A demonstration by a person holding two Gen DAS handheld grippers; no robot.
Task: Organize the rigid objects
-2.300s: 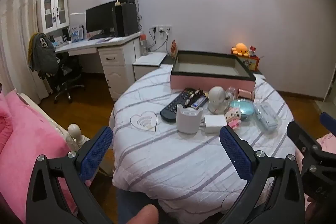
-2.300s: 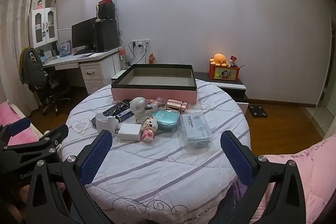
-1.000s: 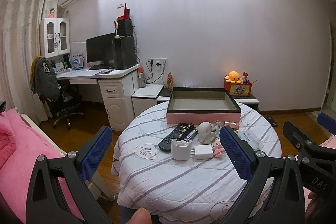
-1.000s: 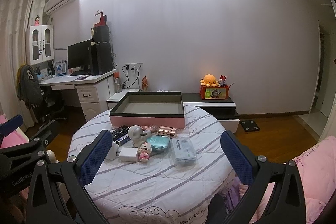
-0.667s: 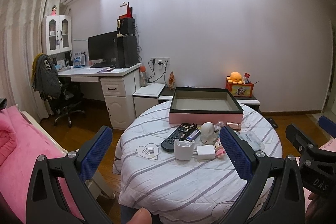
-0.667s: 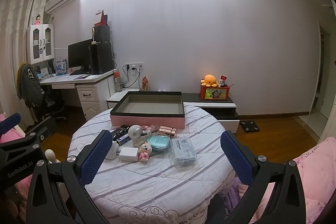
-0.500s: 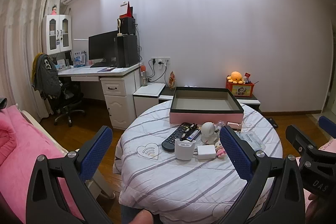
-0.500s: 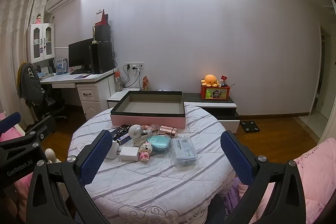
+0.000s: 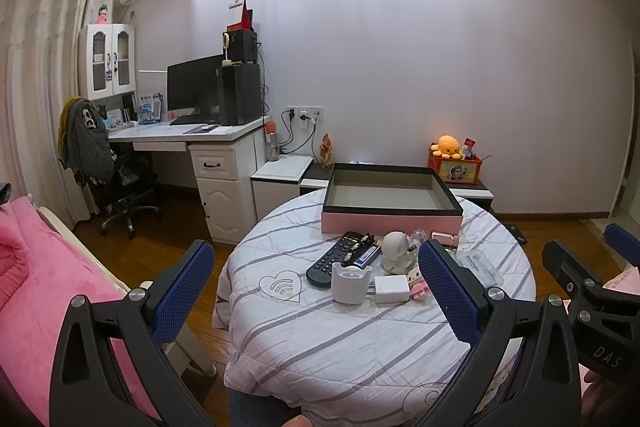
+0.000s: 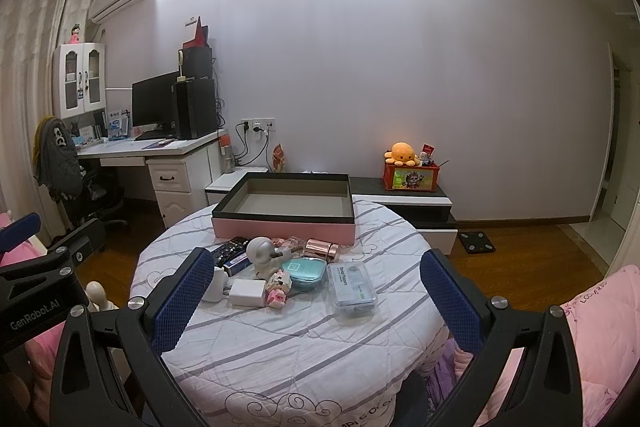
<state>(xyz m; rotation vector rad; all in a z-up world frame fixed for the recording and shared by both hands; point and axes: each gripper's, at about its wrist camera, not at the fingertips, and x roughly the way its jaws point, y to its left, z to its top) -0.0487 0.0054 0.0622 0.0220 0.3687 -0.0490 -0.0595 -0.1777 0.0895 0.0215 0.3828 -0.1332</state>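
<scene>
A: How are the 2 claws set?

B: The left gripper (image 9: 316,287) is spread wide, nothing held between its blue pads; the right gripper (image 10: 318,287) is spread just as wide and likewise grips nothing. Both are held short of the round table (image 10: 280,339), clear of everything on it.

A: Where is the clutter found?

B: A cluster is seen just in front of the pink box (image 10: 284,223), whose dark-rimmed inside is open at the table's far edge. A black remote (image 9: 334,259) lies at the left of the group, a white cup (image 9: 351,277) near it, and a white charger (image 10: 248,292) touching a small pink figure (image 10: 278,287). A white round-headed toy (image 10: 262,254) stands in the middle. A teal case (image 10: 306,270) is placed beside a clear plastic box (image 10: 352,289), with a copper cylinder (image 10: 322,249) lying close to the pink box's wall.
</scene>
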